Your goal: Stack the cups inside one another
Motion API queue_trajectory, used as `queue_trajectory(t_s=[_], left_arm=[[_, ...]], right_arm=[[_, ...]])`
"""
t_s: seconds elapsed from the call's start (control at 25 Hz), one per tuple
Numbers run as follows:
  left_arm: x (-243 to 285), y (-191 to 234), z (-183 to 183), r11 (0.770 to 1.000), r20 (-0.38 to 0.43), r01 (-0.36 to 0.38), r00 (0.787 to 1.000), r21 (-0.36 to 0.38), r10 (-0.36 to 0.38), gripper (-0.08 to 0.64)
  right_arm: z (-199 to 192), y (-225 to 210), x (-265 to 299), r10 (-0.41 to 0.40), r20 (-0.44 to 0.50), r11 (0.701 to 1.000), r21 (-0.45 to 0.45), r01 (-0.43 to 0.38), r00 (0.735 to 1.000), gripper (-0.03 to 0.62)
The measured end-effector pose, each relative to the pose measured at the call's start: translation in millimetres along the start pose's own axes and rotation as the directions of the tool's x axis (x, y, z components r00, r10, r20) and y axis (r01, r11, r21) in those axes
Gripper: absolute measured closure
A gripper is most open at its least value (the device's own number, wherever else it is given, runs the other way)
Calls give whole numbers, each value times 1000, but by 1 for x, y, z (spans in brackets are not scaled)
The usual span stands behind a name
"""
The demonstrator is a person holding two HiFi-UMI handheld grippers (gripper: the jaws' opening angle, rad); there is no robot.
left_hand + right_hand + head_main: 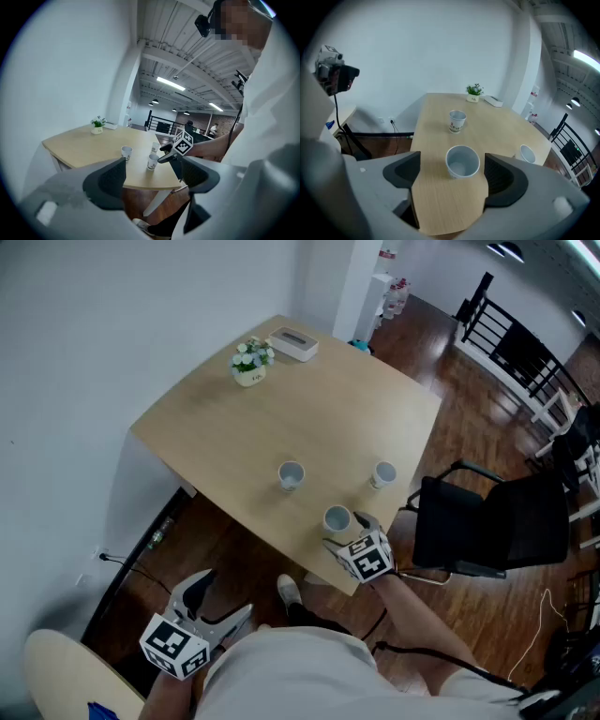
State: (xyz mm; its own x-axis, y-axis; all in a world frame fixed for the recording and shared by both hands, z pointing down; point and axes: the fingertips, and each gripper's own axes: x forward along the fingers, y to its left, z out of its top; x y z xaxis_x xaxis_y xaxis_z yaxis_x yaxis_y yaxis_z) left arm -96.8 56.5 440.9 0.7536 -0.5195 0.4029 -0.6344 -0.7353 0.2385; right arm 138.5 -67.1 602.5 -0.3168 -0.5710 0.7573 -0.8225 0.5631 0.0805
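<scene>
Three small white cups stand upright and apart on the pale wooden table: a left cup, a right cup and a near cup by the front edge. My right gripper is open at that edge. The near cup stands just ahead of its jaws and level with the gap; I see no contact. The other two cups are farther off. My left gripper is open and empty, low over the floor off the table's front left. From the left gripper the cups show beyond.
A small potted plant and a flat white box sit at the table's far corner. A black office chair stands close at the right of the table. A wall runs along the left, with a cable on the wooden floor.
</scene>
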Motion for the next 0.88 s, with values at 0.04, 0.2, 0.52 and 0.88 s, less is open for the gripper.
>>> queue_trajectory(t_s=[0.04,0.2,0.52,0.88], left_arm=[[8,4,6,1000,-1,-7,1000,-1,7,171],[37,20,23,1000,-4,-20,1000,-8,19,171],[66,43,34,997,-31,-60,998,-46,58,172],[78,54,42,993,-20,-93,996,-69,92,170]], right_arm=[[-2,-9,11,7,-21,1000,0,-7,1000,169],[-9,-32,46,54,-96,998,-7,-55,994,169],[-10,-40,57,134,-120,990,-25,-138,984,208],[107,-54,38,199,39,975,-103,-195,979,210]])
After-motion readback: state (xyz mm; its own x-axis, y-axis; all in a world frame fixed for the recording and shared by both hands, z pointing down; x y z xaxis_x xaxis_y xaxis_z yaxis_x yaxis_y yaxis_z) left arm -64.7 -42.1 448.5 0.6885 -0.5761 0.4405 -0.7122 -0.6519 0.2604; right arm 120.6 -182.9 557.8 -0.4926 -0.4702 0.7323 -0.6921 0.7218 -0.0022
